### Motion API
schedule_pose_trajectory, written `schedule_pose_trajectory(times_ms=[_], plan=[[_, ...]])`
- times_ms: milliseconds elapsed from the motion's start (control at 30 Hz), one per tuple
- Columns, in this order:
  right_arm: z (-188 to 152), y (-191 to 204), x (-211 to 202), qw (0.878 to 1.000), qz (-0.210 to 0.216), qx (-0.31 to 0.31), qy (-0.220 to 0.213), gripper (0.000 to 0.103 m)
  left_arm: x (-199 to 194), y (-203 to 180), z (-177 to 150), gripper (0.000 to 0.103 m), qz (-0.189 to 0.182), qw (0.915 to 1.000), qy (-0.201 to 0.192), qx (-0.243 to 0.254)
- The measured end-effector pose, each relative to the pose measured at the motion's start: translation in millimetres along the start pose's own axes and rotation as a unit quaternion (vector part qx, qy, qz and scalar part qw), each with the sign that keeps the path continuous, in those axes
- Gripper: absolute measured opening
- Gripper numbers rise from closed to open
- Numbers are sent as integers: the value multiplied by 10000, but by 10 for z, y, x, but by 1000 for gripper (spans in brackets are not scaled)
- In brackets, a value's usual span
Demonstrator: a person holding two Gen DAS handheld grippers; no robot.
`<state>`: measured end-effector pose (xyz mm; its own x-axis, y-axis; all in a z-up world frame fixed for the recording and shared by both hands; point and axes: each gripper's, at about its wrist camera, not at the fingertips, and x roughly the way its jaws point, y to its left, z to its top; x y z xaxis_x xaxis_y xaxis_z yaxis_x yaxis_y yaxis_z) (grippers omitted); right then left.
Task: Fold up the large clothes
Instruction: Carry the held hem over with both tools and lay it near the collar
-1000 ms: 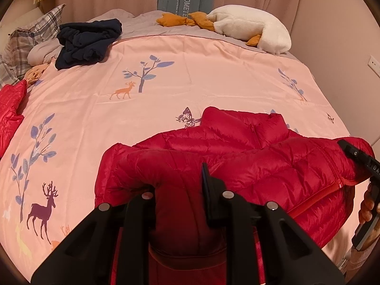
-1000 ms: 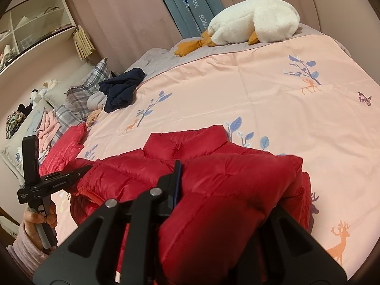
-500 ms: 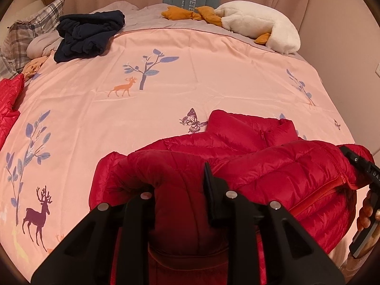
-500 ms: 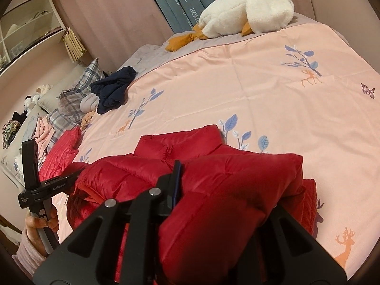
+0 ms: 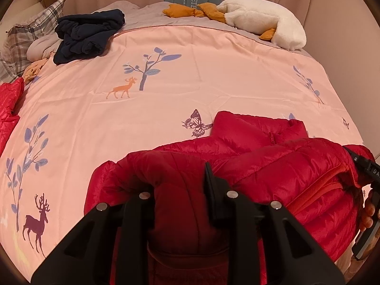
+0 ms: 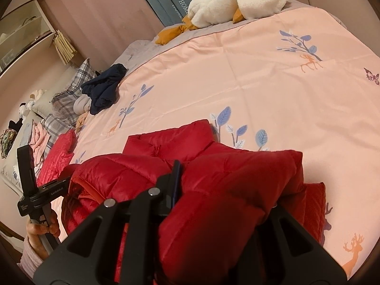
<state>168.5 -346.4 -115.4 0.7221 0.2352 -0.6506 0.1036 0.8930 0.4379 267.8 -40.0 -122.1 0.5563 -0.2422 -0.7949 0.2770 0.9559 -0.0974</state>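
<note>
At the near edge of the bed (image 5: pixel 166 90), on its pink printed cover, we see the red puffer jacket (image 5: pixel 273 166) bunched and partly lifted, its collar lying flat on the cover farther in. Our left tool (image 5: pixel 180 190) is clamped on a thick fold of the jacket at its left end; the padded cloth fills the gap between the fingers. Our right tool (image 6: pixel 220 190) is closed on the jacket's other end, with cloth draped over its right finger so that only the left finger (image 6: pixel 175 178) shows.

Toward the far left corner of the bed lies a dark navy garment (image 5: pixel 87 35) in a heap, beside a plaid pillow (image 5: pixel 33 35). Along the far edge rests a white plush goose (image 5: pixel 266 21) with orange feet. Another red quilted piece (image 5: pixel 9 104) lies at the left edge of the bed, well apart from the jacket.
</note>
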Motion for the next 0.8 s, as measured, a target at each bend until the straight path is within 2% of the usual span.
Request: schedule_pose_trajectory(times_ms=[800], plan=[[44, -112, 198, 9994, 30, 278, 184, 25, 207, 27, 73, 30, 23, 9999, 124, -108]])
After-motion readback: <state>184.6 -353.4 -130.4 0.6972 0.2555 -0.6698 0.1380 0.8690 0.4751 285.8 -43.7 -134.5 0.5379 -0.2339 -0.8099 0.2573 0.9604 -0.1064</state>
